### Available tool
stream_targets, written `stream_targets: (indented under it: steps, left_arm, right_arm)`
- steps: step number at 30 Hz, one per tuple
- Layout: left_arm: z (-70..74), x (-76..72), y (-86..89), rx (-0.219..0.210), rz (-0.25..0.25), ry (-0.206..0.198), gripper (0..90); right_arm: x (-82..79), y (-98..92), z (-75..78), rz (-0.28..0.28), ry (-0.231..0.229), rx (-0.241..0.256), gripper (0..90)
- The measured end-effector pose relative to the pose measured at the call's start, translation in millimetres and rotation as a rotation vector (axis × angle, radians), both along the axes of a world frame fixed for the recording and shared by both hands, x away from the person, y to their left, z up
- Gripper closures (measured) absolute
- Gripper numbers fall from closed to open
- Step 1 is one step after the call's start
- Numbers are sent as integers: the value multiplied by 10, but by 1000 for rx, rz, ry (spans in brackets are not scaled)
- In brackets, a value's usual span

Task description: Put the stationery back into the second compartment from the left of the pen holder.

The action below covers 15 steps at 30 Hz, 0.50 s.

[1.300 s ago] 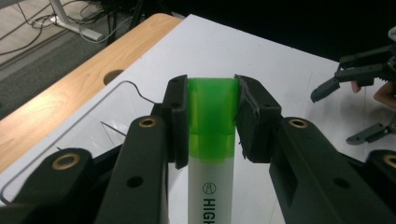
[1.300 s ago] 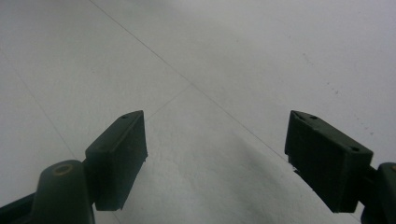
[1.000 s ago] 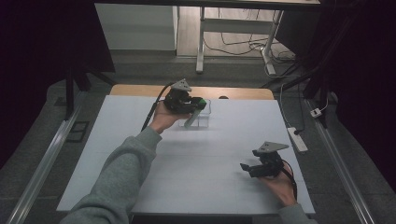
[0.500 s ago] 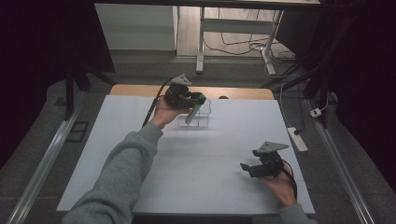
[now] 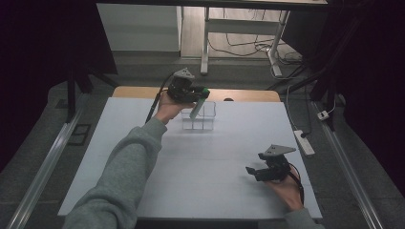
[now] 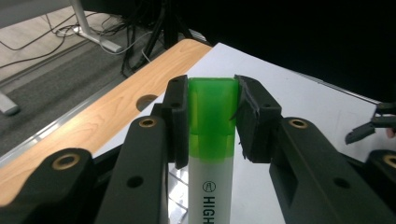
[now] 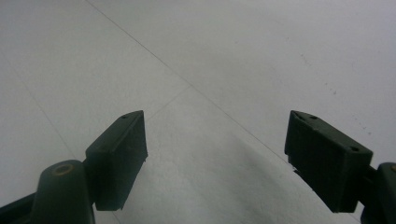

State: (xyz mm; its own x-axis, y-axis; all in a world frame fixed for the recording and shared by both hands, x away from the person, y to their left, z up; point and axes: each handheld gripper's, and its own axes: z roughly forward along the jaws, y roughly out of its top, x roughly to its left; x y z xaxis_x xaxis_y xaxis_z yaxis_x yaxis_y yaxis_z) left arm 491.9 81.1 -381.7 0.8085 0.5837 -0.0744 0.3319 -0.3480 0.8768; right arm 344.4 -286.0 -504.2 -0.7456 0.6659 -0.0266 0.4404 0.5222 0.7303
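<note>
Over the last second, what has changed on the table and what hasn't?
The left gripper, shut on the green highlighter, has drawn slightly toward the far edge of the table, over the clear organizer, with the highlighter's lower end slanting into it. Nothing was picked up or released. The right gripper stayed open and resting near the front right of the white table; the organizer has not shifted.
</note>
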Motion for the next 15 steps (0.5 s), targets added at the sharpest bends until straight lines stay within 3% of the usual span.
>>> stream_targets:
  steps: [11, 15]
  left_arm:
    - [26, 167, 47, -9, 48, -9, 665]
    - [39, 248, 64, -40, 62, -6, 665]
  right_arm:
    - [5, -15, -5, -2, 7, 4, 205]
    - [6, -18, -4, -4, 5, 8, 205]
